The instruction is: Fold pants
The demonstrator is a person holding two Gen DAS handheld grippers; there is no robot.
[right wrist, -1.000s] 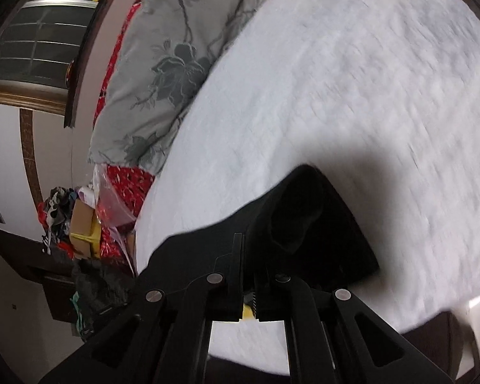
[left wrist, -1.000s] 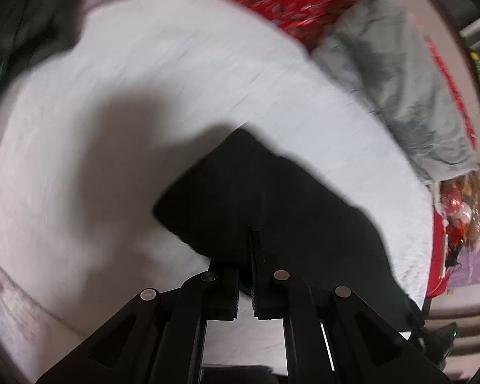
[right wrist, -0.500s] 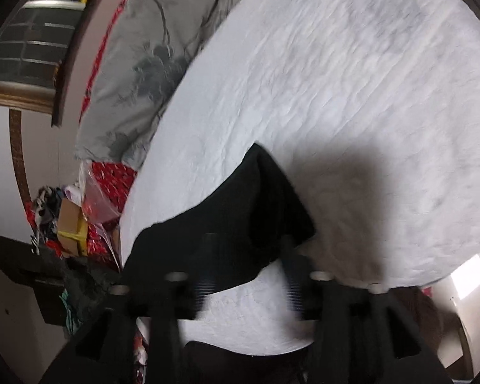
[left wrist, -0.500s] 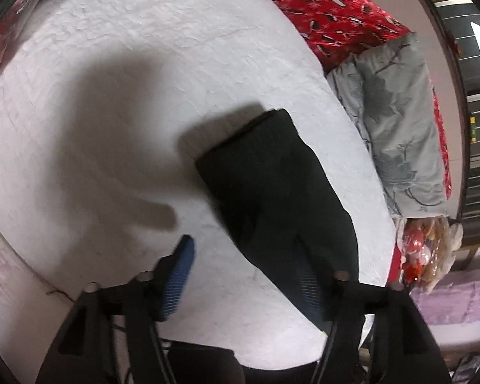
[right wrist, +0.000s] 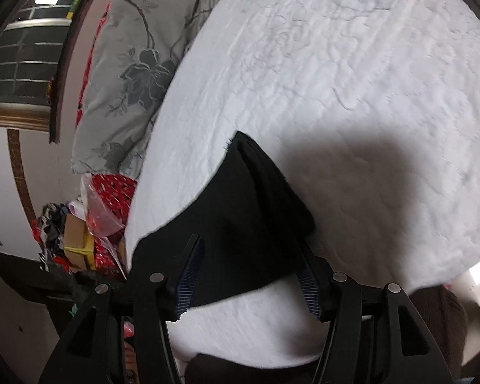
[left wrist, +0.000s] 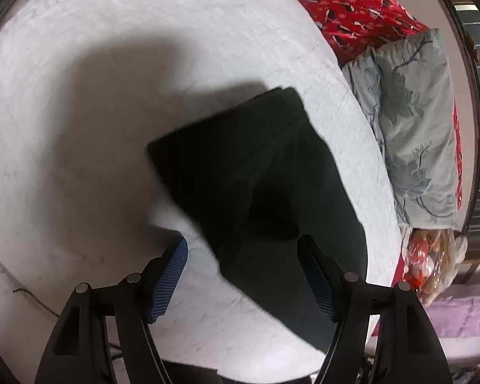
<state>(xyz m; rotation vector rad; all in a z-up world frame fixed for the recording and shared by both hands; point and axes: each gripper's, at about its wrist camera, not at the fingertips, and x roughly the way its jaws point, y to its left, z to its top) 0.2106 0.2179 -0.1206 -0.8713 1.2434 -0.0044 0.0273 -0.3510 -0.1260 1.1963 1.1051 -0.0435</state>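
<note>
Each camera rides on its own tongs and looks steeply down along the fingers at the white quilted bed cover (left wrist: 80,64), from close above it — the left tongs (left wrist: 243,249) and the right tongs (right wrist: 249,249) fill the bottom of their views. Both views share the folded black fabric pants (left wrist: 256,172) and the grey flower-printed pillow (right wrist: 128,73). The left camera has that pillow at its right edge, the right camera at its left.

The black pants (right wrist: 240,220) lay folded on the white bed (right wrist: 352,80). The right gripper (right wrist: 249,275) hung over their near edge, its fingers (right wrist: 188,275) spread apart, pressing nothing. A grey floral pillow (right wrist: 131,73) lay beside the bed's left edge.
</note>
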